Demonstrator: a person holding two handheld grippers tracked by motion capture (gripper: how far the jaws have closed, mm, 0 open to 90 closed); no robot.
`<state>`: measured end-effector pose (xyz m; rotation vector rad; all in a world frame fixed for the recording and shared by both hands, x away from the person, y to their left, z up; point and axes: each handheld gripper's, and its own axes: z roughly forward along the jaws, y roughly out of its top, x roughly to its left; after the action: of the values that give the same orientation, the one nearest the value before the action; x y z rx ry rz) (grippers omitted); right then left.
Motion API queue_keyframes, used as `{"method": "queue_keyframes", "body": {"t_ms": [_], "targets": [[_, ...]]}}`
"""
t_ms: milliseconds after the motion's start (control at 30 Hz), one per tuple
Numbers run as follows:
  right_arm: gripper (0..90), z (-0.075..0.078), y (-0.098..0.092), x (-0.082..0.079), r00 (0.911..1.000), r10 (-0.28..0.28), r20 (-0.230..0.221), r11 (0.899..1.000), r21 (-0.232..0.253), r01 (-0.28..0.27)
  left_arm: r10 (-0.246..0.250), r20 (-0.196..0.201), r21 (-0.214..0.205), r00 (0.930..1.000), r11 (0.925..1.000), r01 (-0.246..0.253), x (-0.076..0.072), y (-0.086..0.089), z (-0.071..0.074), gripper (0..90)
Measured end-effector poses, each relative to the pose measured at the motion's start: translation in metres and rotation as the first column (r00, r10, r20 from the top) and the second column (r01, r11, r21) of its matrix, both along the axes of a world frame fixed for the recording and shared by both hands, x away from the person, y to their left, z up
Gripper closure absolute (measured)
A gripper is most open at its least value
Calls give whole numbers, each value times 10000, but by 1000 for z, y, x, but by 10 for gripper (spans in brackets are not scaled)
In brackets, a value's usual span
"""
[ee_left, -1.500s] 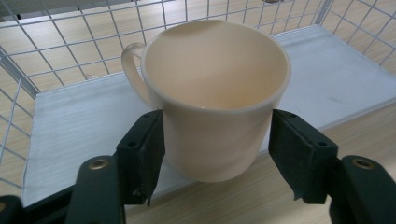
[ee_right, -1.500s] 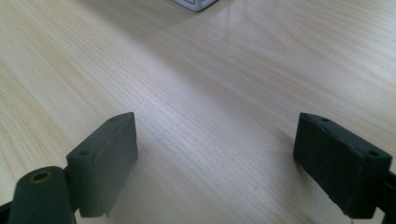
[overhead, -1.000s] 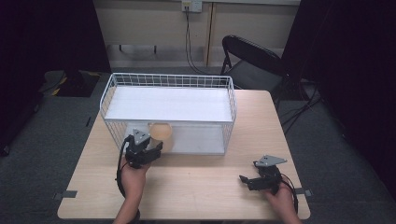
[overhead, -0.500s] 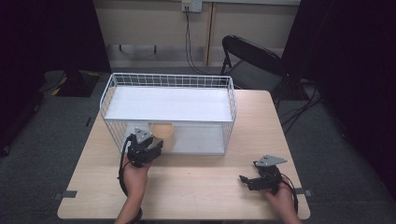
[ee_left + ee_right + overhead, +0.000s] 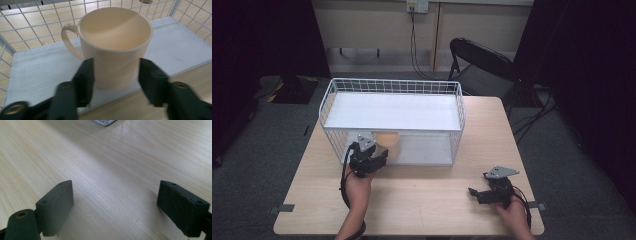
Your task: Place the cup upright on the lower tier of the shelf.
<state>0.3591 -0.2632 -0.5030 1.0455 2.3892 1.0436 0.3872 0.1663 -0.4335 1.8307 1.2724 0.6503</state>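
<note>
1. Resting low at the near right of the table (image 5: 422,200), the right gripper (image 5: 473,192) sat in the person's right hand (image 5: 512,212), jaws spread wide with nothing between them; the right gripper view showed bare wood grain between its two black pads (image 5: 56,206).
2. Over at the near left, the left hand (image 5: 357,187) held the left gripper (image 5: 379,156) right at the open front of the white wire basket (image 5: 459,107).
3. Up close in the left gripper view, the cream mug (image 5: 113,47) stood upright between the jaws, which had just been opening. The left pad (image 5: 86,77) sat right against the mug's wall, while the right one stood just beside it with a thin gap, so the jaws flanked the mug without pinching it.
4. That mug (image 5: 387,145) stood on the basket's lower white shelf (image 5: 37,75), close to its near edge and towards its left end, with its handle (image 5: 68,37) turned left in the left gripper view.
5. Farther back, the basket's upper shelf (image 5: 392,111) lay above the mug.
6. Beyond the table's far right corner stood a black folding chair (image 5: 484,67).
</note>
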Motion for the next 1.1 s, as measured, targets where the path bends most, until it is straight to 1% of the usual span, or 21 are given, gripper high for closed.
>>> {"method": "queue_keyframes", "body": {"t_ms": [33, 67, 100, 133, 200, 233, 333, 367, 433, 467, 500, 567, 600, 767, 800, 867, 933, 1000, 1100], "targets": [[130, 0, 0, 0, 10000, 1, 1, 10000, -1, -1, 0, 0, 0, 10000, 10000, 0, 0, 0, 0, 382], [130, 0, 0, 0, 10000, -1, 5, 10000, -2, 1, -96, -2, 86, 10000, 9999, 96, -1, 1, -1, 335], [130, 0, 0, 0, 10000, -1, 5, 10000, -2, 1, -96, -2, 86, 10000, 9999, 96, -1, 1, -1, 301], [131, 0, 0, 0, 10000, -2, 1, 10000, 0, 2, -272, -29, 73, 9996, 9996, 272, -2, 3, -1, 270], [130, 0, 0, 0, 10000, -1, 0, 10000, -1, 1, -352, -65, 100, 9994, 9993, 353, -3, 4, -2, 237], [130, 0, 0, 0, 10000, -1, -1, 10000, -1, 1, -437, -92, 26, 9990, 9990, 437, -4, 5, -2, 237], [130, 0, 0, 0, 10000, 1, 4, 10000, 0, -1, -648, -147, -210, 9978, 9977, 645, -6, 9, -2, 194], [130, 0, 0, 0, 10000, 1, 4, 10000, 0, -1, -773, -132, -318, 9969, 9965, 768, -7, 10, -2, 194], [130, 0, 0, 0, 10000, -1, 2, 10000, -1, 1, -827, -116, -317, 9965, 9961, 823, -8, 11, -2, 188], [131, 0, 0, 0, 10000, -1, -1, 10000, 0, 1, -906, -146, -228, 9958, 9957, 903, -9, 12, -3, 188], [130, 0, 0, 0, 10000, -1, 2, 10000, -1, 1, -922, -161, -281, 9956, 9954, 918, -10, 12, -4, 186], [130, 0, 0, 0, 10000, 0, 5, 10000, -1, 0, -1101, -236, -125, 9936, 9939, 1099, -11, 14, -4, 179], [130, 0, 0, 0, 10000, -2, 0, 10000, -1, 2, -1198, -278, -199, 9924, 9927, 1192, -12, 16, -4, 179], [130, 0, 0, 0, 10000, 0, 2, 10000, -2, 0, -1272, -252, -278, 9915, 9916, 1265, -15, 20, -3, 171], [131, 0, 0, 0, 10000, -1, 1, 10000, 0, 1, -1321, -256, -185, 9909, 9911, 1316, -15, 22, -3, 169], [130, 0, 0, 0, 10000, -1, 1, 10000, -1, 1, -1359, -246, -319, 9904, 9903, 1351, -17, 25, -3, 168], [130, 0, 0, 0, 10000, -1, 4, 10000, 0, 1, -1347, -237, -245, 9906, 9907, 1341, -18, 28, -2, 167], [130, 0, 0, 0, 10000, -1, 0, 10000, 0, 1, -1415, -253, -411, 9896, 9892, 1404, -20, 32, -1, 168], [130, 0, 0, 0, 10000, -3, 0, 10000, 0, 3, -1528, -267, -420, 9879, 9875, 1517, -21, 34, -1, 167]]}}
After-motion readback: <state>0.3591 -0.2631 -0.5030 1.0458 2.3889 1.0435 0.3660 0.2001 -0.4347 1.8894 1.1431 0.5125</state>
